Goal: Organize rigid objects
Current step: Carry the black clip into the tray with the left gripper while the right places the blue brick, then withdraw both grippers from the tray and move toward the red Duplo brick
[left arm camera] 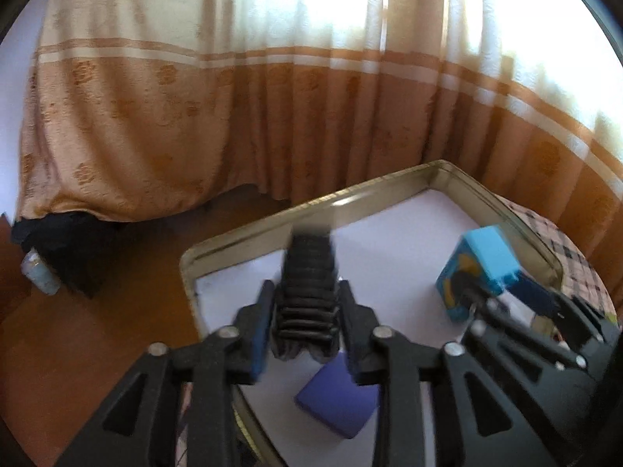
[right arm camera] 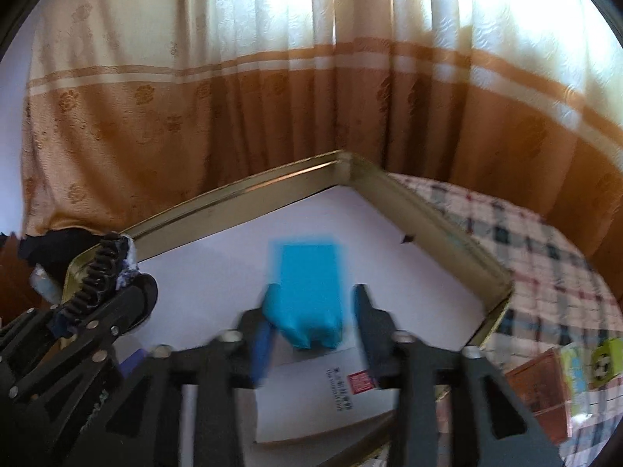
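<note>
A gold-rimmed metal tin lined with white paper lies below both grippers. In the left wrist view my left gripper stands over the tin with a black ribbed piece between its fingers; the jaws stand slightly apart from it, open. A purple block lies in the tin under that gripper. In the right wrist view a light blue box sits in the tin between the fingers of my right gripper. The left finger touches it and the right finger stands clear, so the gripper is open.
The tin rests on a checked tablecloth. A brown booklet and a green card lie right of the tin. A printed white card lies inside it. Orange curtains hang behind. A pale bottle stands on the floor at left.
</note>
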The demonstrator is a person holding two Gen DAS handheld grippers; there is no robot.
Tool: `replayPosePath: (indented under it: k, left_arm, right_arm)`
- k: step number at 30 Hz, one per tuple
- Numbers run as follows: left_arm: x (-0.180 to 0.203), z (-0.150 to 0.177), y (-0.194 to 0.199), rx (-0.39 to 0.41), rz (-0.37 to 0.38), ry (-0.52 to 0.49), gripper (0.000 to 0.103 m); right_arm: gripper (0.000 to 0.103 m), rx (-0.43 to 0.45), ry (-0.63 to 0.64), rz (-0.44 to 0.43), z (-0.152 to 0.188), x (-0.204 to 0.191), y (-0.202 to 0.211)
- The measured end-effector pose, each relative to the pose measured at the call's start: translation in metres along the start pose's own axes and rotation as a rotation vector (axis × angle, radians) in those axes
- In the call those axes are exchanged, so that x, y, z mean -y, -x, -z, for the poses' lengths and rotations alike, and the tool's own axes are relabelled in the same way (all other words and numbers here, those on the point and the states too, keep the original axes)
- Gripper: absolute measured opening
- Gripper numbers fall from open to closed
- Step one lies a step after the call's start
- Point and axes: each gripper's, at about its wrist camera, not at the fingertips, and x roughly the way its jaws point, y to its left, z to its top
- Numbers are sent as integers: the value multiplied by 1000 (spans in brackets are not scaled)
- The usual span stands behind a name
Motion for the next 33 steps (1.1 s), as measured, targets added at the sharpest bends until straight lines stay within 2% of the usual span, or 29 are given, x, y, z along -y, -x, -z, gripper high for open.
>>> replayPosePath:
  k: [2,3,4,5,9,17,26,33]
  left_arm:
    - [-4,-2,5,33,-58,20,78]
    - [-6,-1,9,57,-57,26,84]
    - [-9,-2,14,81,-63,40,94]
    - [-11,-2,17,96,-68,50,102]
    - [-10,1,31,166,-51,72,103]
    - [4,25,48,224,-23,85,103]
    - [24,38,69,349,-93,32,103]
    - [38,45,75,342,-82,-37,102]
  right_arm:
    - [72,78,-29,35,5,7,14]
    - [74,112,-44,38,8,10,21]
    - [77,157,-69,38,12,16,31]
    - [83,182,-85,41,15,19,36]
    - [85,310,-145,118,27,32,66]
    - [85,419,-145,239,45,45,105]
    - [85,393,-90,274,54,46,109]
    - [85,399,-79,286,60,50,118]
